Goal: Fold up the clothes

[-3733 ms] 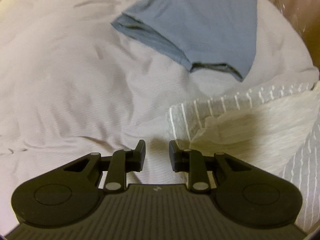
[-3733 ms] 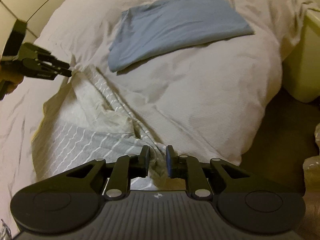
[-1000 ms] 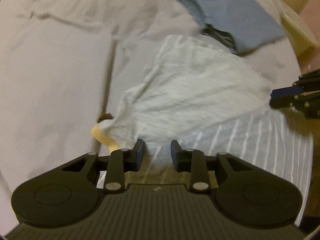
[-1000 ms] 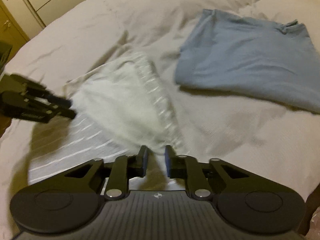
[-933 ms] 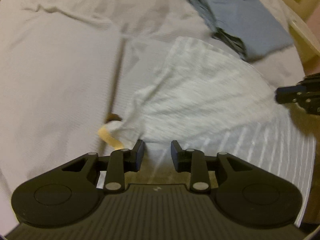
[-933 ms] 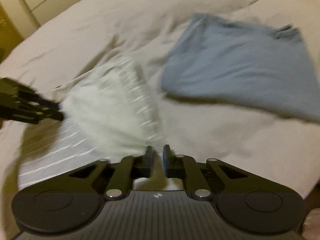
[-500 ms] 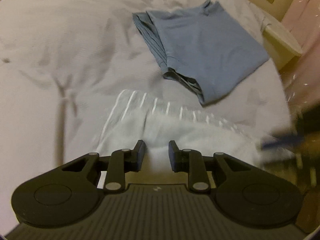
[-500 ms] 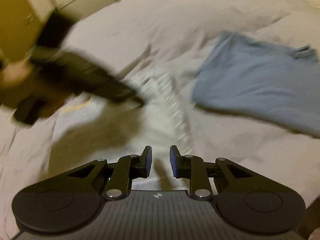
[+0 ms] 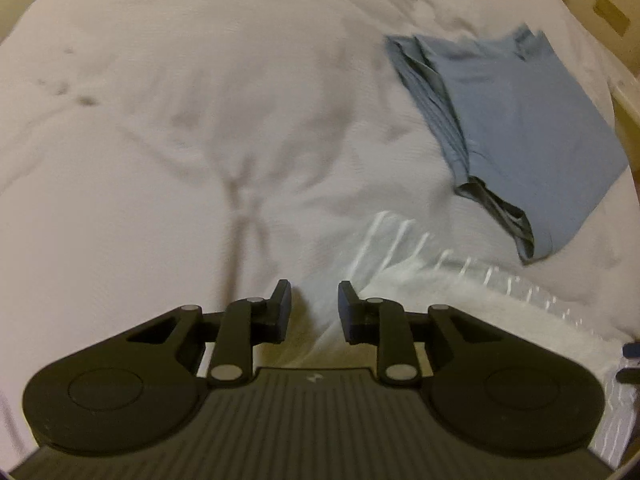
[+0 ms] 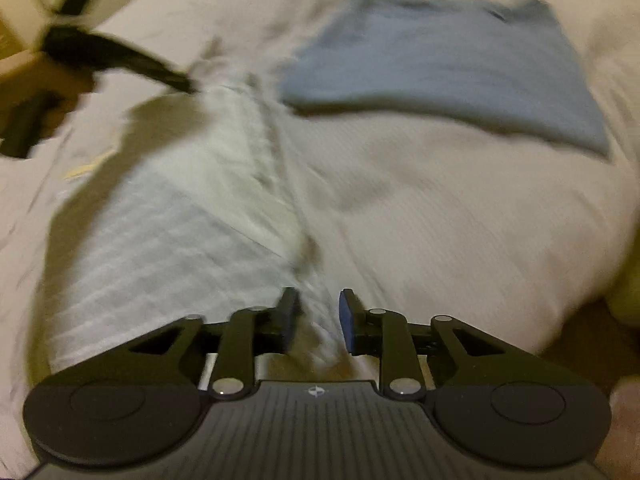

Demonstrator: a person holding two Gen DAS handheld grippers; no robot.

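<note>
A white garment with thin stripes [image 9: 460, 300] lies spread on the bed, blurred by motion. My left gripper [image 9: 314, 306] is open at its left edge, and the cloth reaches under the right finger. In the right wrist view the garment [image 10: 172, 220] stretches from my right gripper [image 10: 318, 312] to the left gripper [image 10: 188, 84] at its far corner. My right gripper is open, with a ridge of cloth lying loose between the fingers. A folded blue shirt [image 9: 520, 120] rests beyond the garment, and the right wrist view shows the blue shirt [image 10: 440, 60] too.
A wrinkled white bed cover [image 9: 160, 140] fills most of both views. Cream furniture [image 9: 608, 8] stands past the bed's far right corner. The bed's edge drops to a brown floor [image 10: 592, 340] at the right. A hand [image 10: 24, 76] holds the left gripper.
The striped garment went from held up and stretched to lying on the bed. My right jaws widened after 0.9 s ago. Both cameras swung, and the left gripper moved toward the garment's far corner.
</note>
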